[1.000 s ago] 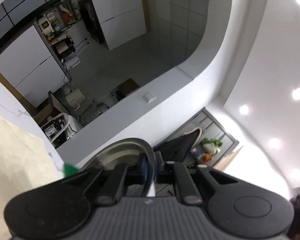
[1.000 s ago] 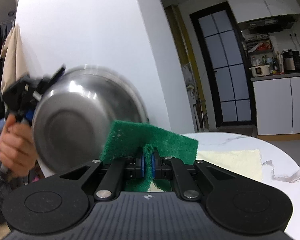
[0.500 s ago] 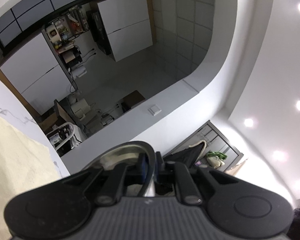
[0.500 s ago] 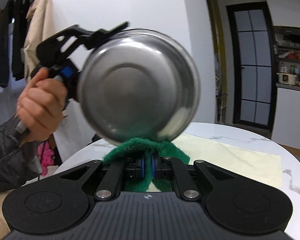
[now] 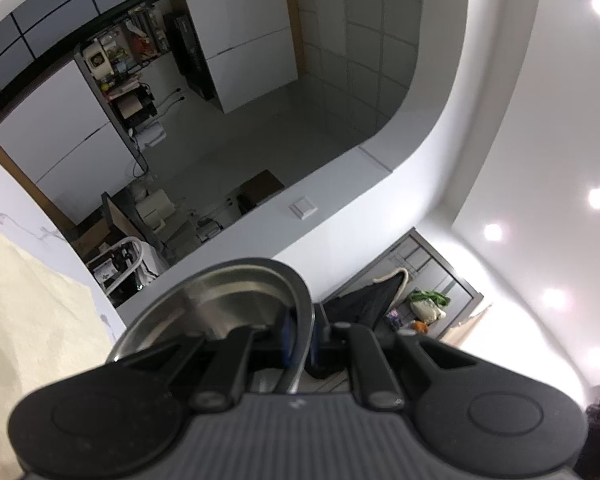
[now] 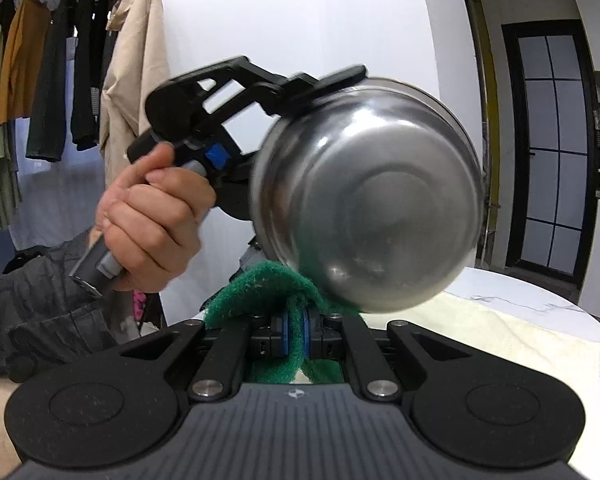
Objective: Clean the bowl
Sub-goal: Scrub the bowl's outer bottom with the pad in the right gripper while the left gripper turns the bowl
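A stainless steel bowl (image 6: 372, 204) hangs tilted in the air, its outer bottom turned toward the right wrist camera. My left gripper (image 5: 300, 340) is shut on the bowl's rim (image 5: 300, 312), one pad inside and one outside. Seen from the right wrist, the left gripper (image 6: 340, 76) grips the rim at the bowl's top, held by a hand (image 6: 152, 224). My right gripper (image 6: 296, 336) is shut on a green scouring pad (image 6: 260, 288). The pad's bent top edge touches the bowl's lower outer wall.
Below lies a white marble table (image 6: 540, 300) with a cream cloth (image 6: 500, 336) spread on it. A rack of hanging clothes (image 6: 52, 80) stands at the left. A dark glass door (image 6: 548, 140) and kitchen cabinets are at the right.
The bowl has shifted right and filled more of the right wrist view as that gripper swung left. The green pad went from flat in front of the bowl to bent under its lower wall.
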Demonstrator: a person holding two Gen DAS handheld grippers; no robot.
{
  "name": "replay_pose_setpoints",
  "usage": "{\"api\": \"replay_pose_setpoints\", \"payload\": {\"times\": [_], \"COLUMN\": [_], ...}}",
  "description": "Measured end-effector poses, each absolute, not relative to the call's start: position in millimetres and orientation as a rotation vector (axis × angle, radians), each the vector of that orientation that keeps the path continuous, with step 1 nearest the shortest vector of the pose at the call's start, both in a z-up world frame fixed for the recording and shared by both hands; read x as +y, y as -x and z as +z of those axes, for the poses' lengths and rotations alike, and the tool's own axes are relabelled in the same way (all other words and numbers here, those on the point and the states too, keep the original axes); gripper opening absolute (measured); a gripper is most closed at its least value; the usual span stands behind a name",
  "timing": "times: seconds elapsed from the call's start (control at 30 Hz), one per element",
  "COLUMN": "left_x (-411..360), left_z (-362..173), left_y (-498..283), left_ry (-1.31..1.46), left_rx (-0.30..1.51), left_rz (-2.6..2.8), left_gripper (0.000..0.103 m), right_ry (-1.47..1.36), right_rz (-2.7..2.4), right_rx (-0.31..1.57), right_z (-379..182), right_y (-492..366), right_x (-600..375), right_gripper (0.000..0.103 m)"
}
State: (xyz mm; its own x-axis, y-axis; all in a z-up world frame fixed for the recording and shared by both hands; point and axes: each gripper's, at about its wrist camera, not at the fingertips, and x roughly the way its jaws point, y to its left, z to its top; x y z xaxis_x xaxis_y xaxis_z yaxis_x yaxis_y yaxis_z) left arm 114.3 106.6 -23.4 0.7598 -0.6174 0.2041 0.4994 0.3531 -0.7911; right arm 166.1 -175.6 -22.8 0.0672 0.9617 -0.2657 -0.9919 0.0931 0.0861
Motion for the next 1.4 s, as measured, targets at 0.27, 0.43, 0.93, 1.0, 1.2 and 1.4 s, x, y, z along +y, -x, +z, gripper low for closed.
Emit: {"api": "replay_pose_setpoints", "payload": {"times": [0.27,0.43,0.93,1.0,1.2,1.4], "left_x": [104.2,107.5,102.8,101.4,98.6,98.0], "left_z": [-21.6,-24.5,-35.5,-37.0,-38.3,-43.7], "left_y": [-110.2,-109.1,-118.2,-120.4,-124.4,-129.6], "left_ry": [1.0,1.004,0.977,0.969,0.95,0.975], "left_rx": [0.129,0.13,0.212,0.225,0.25,0.261], "left_rz": [-0.773,-0.773,-0.777,-0.784,-0.767,-0.708], "left_gripper": [0.01,0.01,0.008,0.009,0.008,0.007], "right_ry": [0.092,0.036,-0.222,-0.235,-0.27,-0.334], "right_rz": [1.395,1.312,1.185,1.175,1.152,1.114], "right_rx": [0.302,0.293,0.298,0.295,0.275,0.212], "right_z": [-31.2,-31.3,-37.1,-38.0,-38.7,-31.8], "right_y": [-185.1,-201.1,-229.7,-229.2,-229.9,-226.8], "right_x": [-179.1,-192.0,-219.7,-223.4,-229.1,-242.8], "right_gripper": [0.007,0.007,0.007,0.007,0.007,0.007]}}
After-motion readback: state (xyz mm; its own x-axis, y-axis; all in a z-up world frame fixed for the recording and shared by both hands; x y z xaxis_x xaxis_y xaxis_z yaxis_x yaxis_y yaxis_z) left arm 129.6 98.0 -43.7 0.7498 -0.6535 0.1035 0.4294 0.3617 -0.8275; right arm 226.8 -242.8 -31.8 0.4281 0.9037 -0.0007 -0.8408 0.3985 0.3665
